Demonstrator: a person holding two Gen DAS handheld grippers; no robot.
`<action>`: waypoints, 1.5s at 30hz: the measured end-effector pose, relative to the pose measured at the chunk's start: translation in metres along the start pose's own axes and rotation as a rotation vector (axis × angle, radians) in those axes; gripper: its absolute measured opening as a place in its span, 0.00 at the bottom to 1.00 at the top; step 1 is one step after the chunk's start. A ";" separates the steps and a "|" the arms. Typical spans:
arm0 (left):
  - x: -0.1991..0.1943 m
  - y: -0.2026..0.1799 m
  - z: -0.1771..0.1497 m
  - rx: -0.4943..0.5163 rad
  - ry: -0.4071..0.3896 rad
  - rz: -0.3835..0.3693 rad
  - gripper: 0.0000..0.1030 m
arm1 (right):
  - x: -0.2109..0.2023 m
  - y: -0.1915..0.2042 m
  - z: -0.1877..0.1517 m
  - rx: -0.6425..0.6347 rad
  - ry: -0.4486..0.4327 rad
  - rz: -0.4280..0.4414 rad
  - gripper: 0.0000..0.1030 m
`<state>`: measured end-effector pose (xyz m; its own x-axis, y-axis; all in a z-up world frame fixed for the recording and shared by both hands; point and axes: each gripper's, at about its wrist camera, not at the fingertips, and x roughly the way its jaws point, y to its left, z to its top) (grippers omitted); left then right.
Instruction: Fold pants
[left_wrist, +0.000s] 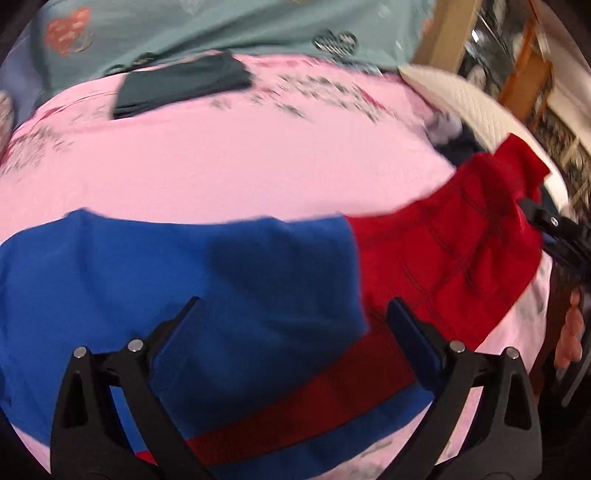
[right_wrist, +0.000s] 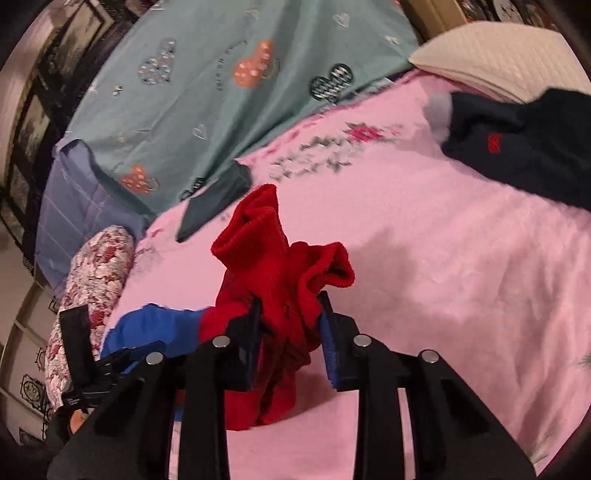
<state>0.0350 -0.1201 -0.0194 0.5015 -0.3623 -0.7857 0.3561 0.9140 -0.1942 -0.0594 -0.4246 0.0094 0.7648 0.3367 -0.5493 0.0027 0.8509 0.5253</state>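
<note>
The blue-and-red fabric pants (left_wrist: 258, 280) lie across the near part of a pink floral bedspread (left_wrist: 229, 155), the blue part spread to the left and the red part running off to the right. In the left wrist view, the left gripper (left_wrist: 295, 332) has its jaws spread wide, one finger on each side of the blue cloth and a red band; nothing is pinched between them. In the right wrist view, the right gripper (right_wrist: 290, 325) is clamped on a bunched red end of the pants (right_wrist: 280, 280), whose ribbed cuffs stick up above the fingers (right_wrist: 255, 332) while more red cloth hangs below onto the bedspread (right_wrist: 443, 277).

Farther back on the bedspread lies a small folded dark green cloth (left_wrist: 184, 83), next to a teal sheet with heart prints (right_wrist: 221, 74). A dark navy garment with red stitching (right_wrist: 517, 144) sits at the right by a cream quilted pillow (right_wrist: 498, 55). A floral rolled cushion (right_wrist: 92, 288) lies at the left edge.
</note>
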 end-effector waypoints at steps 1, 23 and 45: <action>-0.013 0.015 0.001 -0.036 -0.036 0.019 0.97 | -0.003 0.022 0.004 -0.039 -0.008 0.028 0.28; -0.047 0.113 -0.047 -0.129 -0.015 0.229 0.97 | 0.100 0.239 -0.086 -0.672 0.270 0.042 0.48; -0.075 0.151 -0.077 -0.206 -0.021 0.298 0.98 | 0.134 0.276 -0.115 -0.774 0.364 0.049 0.53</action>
<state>-0.0101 0.0589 -0.0346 0.5759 -0.0758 -0.8140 0.0264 0.9969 -0.0742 -0.0304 -0.0982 0.0059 0.4974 0.3759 -0.7819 -0.5665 0.8233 0.0353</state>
